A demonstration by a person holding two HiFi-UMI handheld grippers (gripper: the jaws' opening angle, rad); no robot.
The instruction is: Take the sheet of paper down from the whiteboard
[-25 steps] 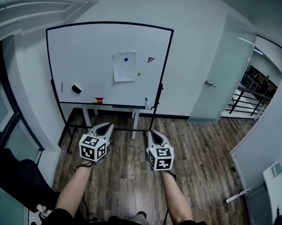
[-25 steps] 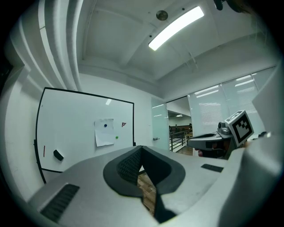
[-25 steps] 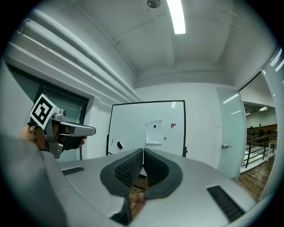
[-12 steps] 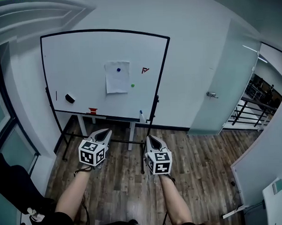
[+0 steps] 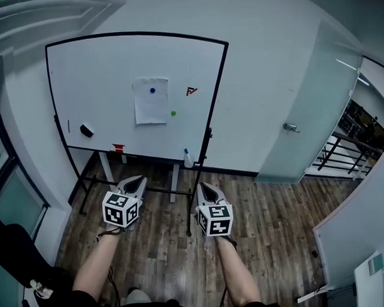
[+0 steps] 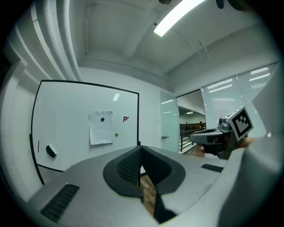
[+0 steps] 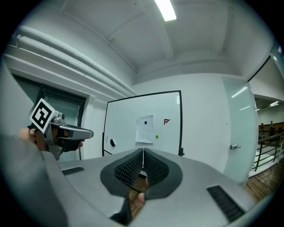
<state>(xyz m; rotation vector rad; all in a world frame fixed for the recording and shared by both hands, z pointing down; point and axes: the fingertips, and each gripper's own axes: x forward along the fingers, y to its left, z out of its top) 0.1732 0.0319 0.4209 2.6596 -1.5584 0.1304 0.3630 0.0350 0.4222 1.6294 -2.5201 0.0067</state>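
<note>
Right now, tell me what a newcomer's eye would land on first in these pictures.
The whiteboard fills the upper left of the head view, with a sheet of paper held near its middle by a blue magnet. In the foreground, over the wooden floor, the left hand-held gripper and the right hand-held gripper both point at the board, jaws shut and empty, well short of it.

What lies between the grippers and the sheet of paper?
Nothing solid: both gripper views see the sheet of paper across open air. The head view shows only wood floor and the whiteboard stand below that stretch.
</note>
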